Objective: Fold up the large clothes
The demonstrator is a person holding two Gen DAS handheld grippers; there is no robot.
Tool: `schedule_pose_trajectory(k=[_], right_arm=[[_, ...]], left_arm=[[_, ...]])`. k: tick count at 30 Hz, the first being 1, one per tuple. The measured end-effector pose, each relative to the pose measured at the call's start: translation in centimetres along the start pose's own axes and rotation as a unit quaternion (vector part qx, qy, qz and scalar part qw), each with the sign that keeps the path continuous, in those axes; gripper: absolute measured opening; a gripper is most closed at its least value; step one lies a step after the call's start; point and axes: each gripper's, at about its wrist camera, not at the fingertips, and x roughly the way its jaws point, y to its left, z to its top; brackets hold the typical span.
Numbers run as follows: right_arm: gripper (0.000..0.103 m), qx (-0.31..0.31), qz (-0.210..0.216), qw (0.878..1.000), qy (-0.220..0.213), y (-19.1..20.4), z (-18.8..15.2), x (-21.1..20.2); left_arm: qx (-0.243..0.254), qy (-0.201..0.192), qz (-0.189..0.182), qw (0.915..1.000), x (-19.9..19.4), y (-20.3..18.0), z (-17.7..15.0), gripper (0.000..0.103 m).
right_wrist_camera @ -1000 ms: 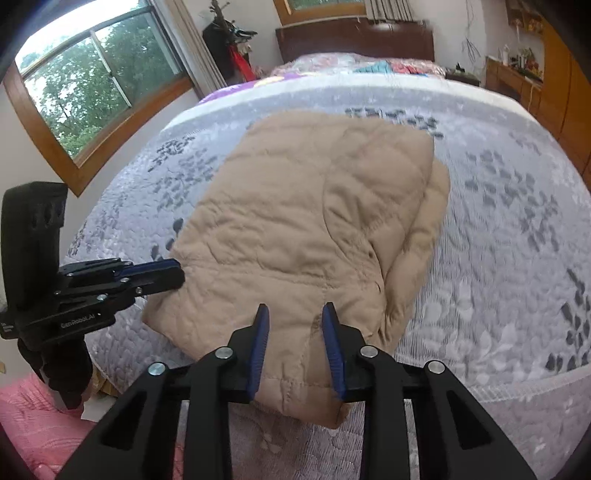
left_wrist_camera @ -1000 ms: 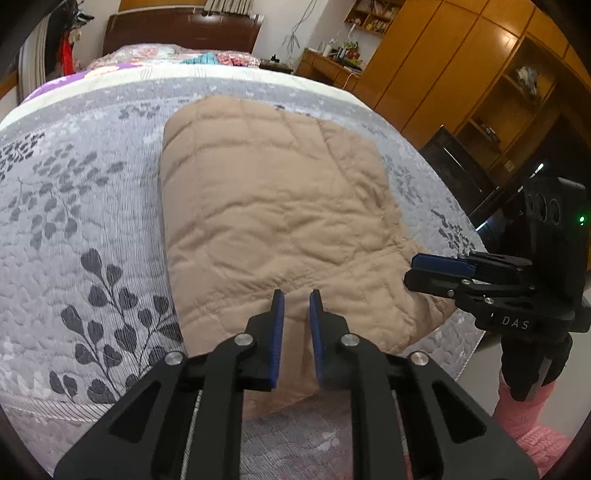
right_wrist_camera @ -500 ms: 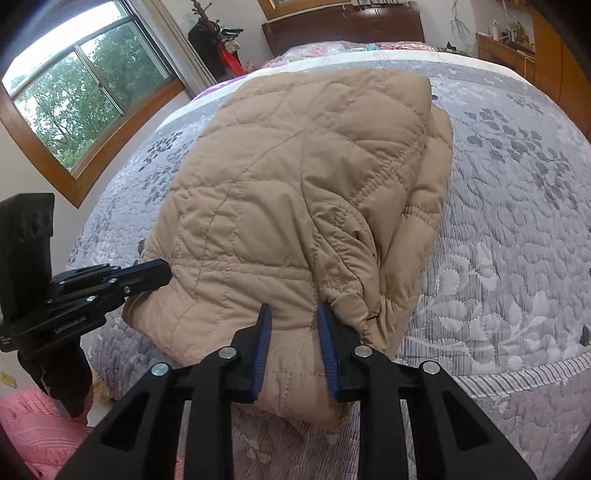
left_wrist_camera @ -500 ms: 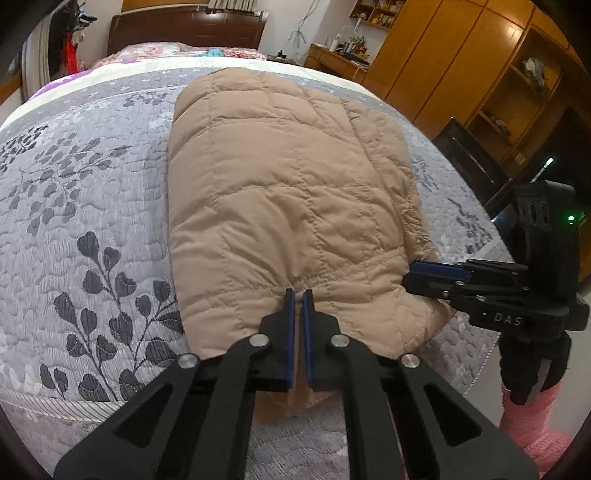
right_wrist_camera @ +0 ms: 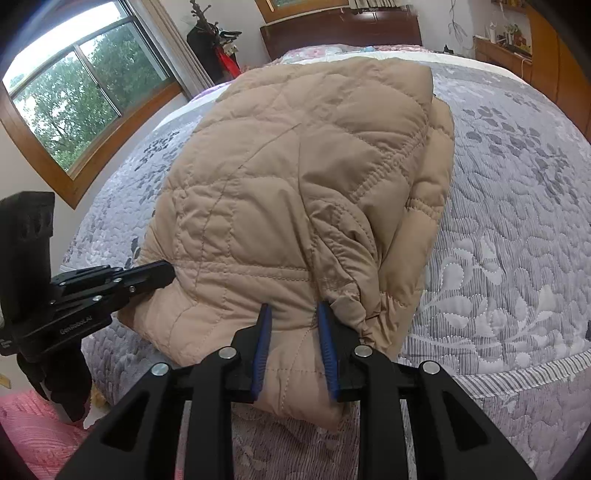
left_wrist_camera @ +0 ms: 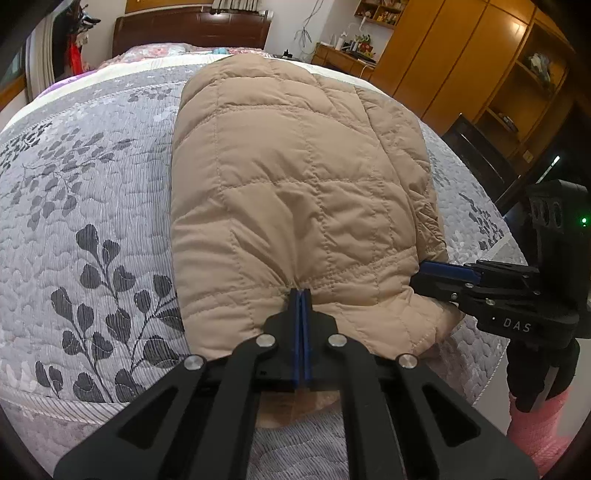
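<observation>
A tan quilted jacket [left_wrist_camera: 303, 177] lies folded lengthwise on the bed, its hem at the near edge. My left gripper [left_wrist_camera: 300, 292] is shut, pinching a pucker of the hem's top layer. In the right wrist view it [right_wrist_camera: 168, 271] reaches in from the left at the hem's left corner. My right gripper [right_wrist_camera: 292, 308] is shut on a thick fold of the jacket [right_wrist_camera: 306, 177] hem, with fabric bulging between its blue pads [right_wrist_camera: 263, 332]. From the left wrist view, the right gripper [left_wrist_camera: 424, 271] bites the hem's right corner.
The grey leaf-patterned bedspread [left_wrist_camera: 92, 221] covers the bed, whose front edge [right_wrist_camera: 517, 373] runs just below the hem. Wooden wardrobes [left_wrist_camera: 461, 55] stand to the right, a window [right_wrist_camera: 74, 92] to the left, a dark headboard [left_wrist_camera: 192, 29] at the far end. Pink fabric [right_wrist_camera: 33, 424] shows below the bed's edge.
Both grippers sank toward the jacket's hem. The left jaws closed from a clear gap to shut on the fabric. The right jaws narrowed slightly around the hem fold.
</observation>
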Motion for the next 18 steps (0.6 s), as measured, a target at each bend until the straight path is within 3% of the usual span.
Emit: schedule_pose_trajectory(k=[18], right_arm=[[0.025,0.001,-0.005,1.000,-0.002,0.41,-0.12,0.25]], left_arm=[[-0.001,-0.001,-0.002,1.0000,0.50,-0.09,-0.09,0.002]])
